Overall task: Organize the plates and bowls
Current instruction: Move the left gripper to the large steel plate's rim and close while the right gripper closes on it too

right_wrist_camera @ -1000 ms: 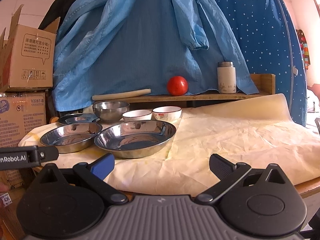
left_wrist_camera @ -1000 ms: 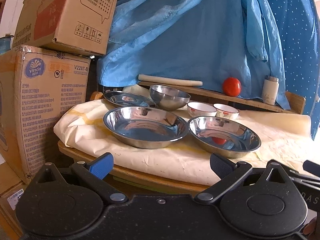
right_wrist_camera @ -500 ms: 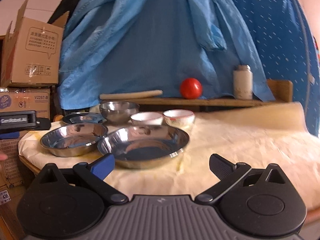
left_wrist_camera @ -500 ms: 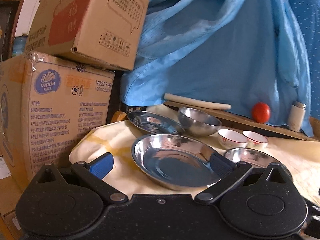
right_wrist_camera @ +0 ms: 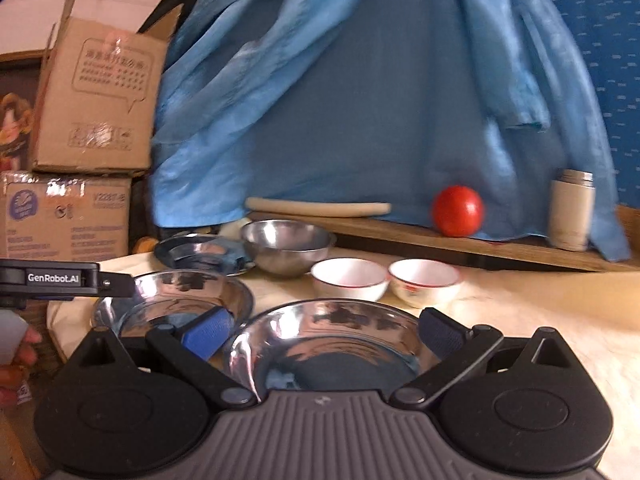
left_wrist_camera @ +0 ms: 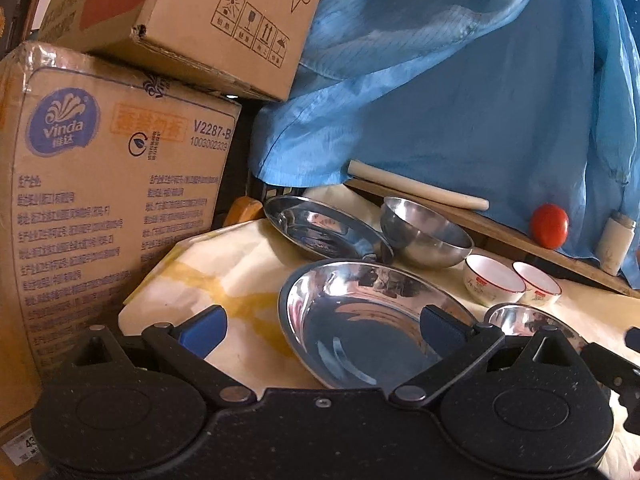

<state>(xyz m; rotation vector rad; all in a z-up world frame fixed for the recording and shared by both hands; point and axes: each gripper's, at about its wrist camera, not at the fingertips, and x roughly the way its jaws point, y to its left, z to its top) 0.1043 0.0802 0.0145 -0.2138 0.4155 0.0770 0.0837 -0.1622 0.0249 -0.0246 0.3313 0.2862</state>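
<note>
Right in front of the left claw point(left_wrist_camera: 322, 326) sat the near-left shiny round steel plate point(left_wrist_camera: 372, 320) on the table point(left_wrist_camera: 208, 276) | fingers spread wide, holding nothing | right claw point(right_wrist_camera: 320, 330) also spread, facing the near-right steel plate point(right_wrist_camera: 332, 344) | each claw nearer its own plate, guessing pickup next

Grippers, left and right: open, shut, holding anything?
Left gripper: open, holding nothing, at the near steel plate.
Right gripper: open, holding nothing, over another steel plate.
</note>
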